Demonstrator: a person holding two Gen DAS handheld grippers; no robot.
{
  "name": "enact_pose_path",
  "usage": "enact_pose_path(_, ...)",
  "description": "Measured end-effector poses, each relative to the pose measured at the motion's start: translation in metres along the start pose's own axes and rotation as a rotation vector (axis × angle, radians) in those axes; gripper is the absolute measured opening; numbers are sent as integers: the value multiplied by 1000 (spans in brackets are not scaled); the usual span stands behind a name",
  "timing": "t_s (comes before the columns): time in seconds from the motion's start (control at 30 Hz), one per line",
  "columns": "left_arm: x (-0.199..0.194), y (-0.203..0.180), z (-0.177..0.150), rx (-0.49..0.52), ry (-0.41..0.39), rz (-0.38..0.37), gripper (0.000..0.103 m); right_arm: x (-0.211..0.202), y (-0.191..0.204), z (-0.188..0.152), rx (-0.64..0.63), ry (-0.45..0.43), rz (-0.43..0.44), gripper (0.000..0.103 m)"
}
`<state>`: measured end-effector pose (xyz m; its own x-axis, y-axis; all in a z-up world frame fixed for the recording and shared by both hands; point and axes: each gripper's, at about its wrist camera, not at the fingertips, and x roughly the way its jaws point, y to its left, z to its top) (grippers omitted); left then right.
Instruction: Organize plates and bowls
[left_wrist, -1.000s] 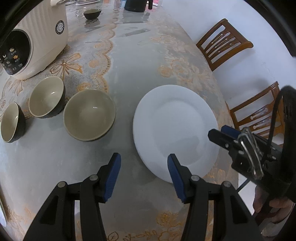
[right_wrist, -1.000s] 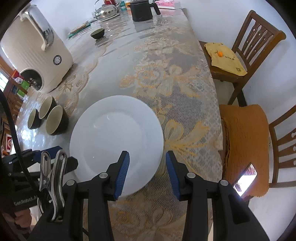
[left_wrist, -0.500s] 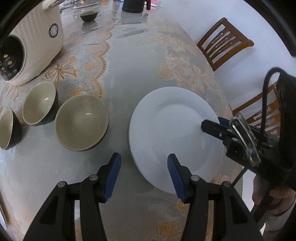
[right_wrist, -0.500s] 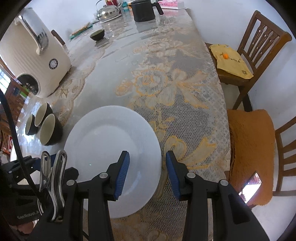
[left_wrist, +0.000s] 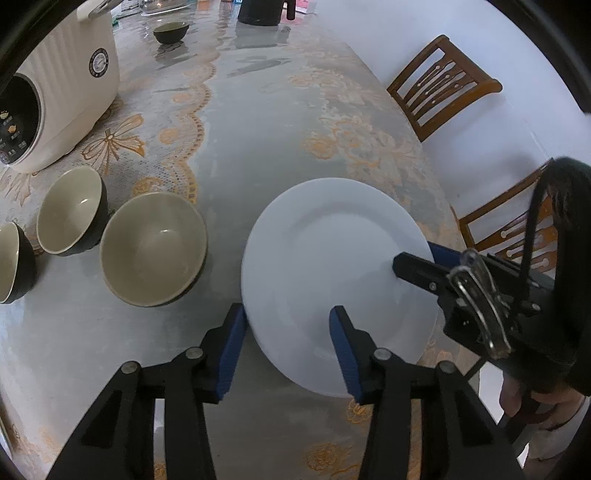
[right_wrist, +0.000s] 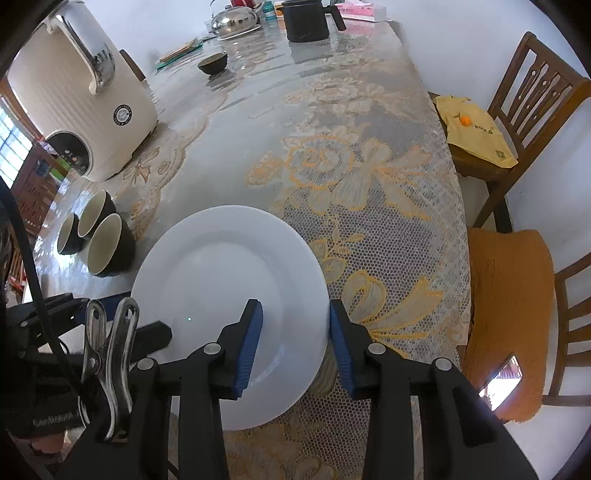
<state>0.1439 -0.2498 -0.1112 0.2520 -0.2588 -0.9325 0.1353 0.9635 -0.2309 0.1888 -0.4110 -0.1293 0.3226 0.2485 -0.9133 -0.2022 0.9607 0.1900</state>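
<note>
The white plate (left_wrist: 338, 280) lies flat on the desk (left_wrist: 266, 122) just right of three bowls (left_wrist: 153, 249), and it looks stiff, glazed, slippery and breakable, so the thin rim is the place to pinch. Both grippers sit low at opposite edges: the left gripper (left_wrist: 286, 345) straddles the near-left rim, the right gripper (right_wrist: 295, 345) the right rim. Fingers on both are spread, gripping nothing yet.

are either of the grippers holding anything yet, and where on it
Nothing is clamped yet. Both grippers are open and straddle opposite rims of the white plate: left gripper on its near-left edge, right gripper on its right edge.
</note>
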Motion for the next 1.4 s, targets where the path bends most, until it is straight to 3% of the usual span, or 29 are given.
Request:
enact_pose_path(0.47,-12,22,-23,-25,22,-1,45,-8,18,-28,81,1,46,37)
enact_pose_path(0.93,-30,64,-47,-67,18,29,45,-13,71,-64,168,-5,71,37)
enact_pose_path(1.4,-57,93,-70,-75,-19,61,45,-13,121,-81,150,25,76,37)
